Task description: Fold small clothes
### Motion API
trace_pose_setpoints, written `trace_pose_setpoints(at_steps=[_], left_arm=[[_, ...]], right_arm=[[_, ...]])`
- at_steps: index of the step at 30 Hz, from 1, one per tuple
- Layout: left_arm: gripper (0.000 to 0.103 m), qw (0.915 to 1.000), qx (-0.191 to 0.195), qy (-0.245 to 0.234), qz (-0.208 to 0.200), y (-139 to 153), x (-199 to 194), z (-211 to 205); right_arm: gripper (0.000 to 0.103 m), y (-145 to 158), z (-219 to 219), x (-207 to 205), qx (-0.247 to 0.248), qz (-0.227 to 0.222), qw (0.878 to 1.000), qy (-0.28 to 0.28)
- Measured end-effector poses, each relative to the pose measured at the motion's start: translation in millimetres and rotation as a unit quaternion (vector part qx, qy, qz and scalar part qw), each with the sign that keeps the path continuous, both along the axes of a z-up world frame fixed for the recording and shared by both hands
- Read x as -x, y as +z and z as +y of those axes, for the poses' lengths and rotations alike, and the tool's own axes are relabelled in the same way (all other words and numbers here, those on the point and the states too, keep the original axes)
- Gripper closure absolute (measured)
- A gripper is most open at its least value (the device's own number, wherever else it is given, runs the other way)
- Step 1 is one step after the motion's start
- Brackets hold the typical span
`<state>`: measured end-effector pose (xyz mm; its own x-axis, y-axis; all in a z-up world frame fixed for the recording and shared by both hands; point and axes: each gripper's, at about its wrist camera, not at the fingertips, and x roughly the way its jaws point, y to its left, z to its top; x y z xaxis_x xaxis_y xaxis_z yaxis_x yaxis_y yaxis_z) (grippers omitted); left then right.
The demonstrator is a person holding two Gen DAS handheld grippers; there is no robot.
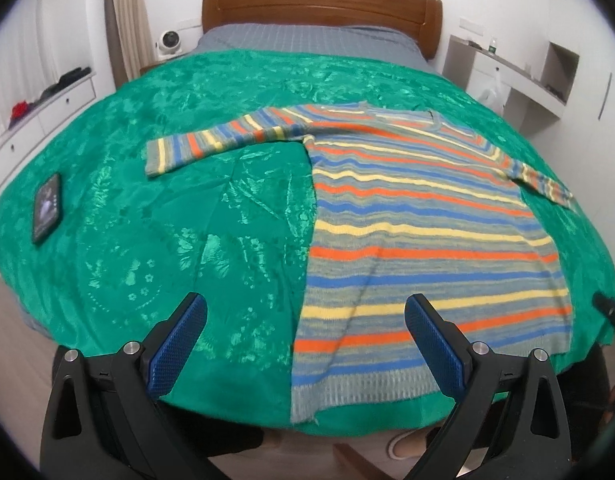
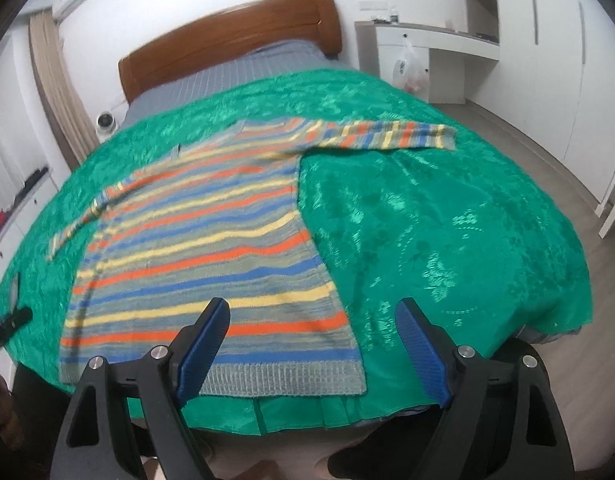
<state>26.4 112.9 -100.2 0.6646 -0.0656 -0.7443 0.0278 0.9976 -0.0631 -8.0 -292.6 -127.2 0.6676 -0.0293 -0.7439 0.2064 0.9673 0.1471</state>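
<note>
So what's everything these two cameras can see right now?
sweater: one, striped grey, blue, orange and yellow, flat on the bedspread, sleeves out
bedspread: one, green, over the bed
phone: one, dark, on the bedspread left of the sweater
headboard: one, brown wood, far end
plastic bag: one, whitish, hanging at the white desk
left gripper: black with blue pads, open, empty
right gripper: same, open, empty
</note>
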Motion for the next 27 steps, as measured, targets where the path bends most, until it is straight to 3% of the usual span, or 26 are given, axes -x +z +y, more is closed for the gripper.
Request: trace_pose_setpoints(at_steps=[6,18,24,27], left_arm=[[0.003,0.9998,0.01,0.004,0.013,-13.6,-28.7,0.2],[0.003,0.9987,-0.04,0.031,-0.007,-33.4,-65.2,15.1],[0.003,0.9983,-0.046,0.035,0.011,-62.8,-65.2,24.0],[0.003,0.9982,-0.054,0.027,0.0,-63.5,-61.4,22.7]], right_arm=[[0.019,-9.4,11.0,-23.4,0.005,0.03,0.999,0.02],[0.019,-20.4,29.2,-67.4,0.011,0.071,0.996,0.044],[0.019,-19.8,36.2,-77.9,0.017,0.077,0.996,0.042],[0.019,-23.9,40.7,-80.2,0.019,0.088,0.995,0.039]])
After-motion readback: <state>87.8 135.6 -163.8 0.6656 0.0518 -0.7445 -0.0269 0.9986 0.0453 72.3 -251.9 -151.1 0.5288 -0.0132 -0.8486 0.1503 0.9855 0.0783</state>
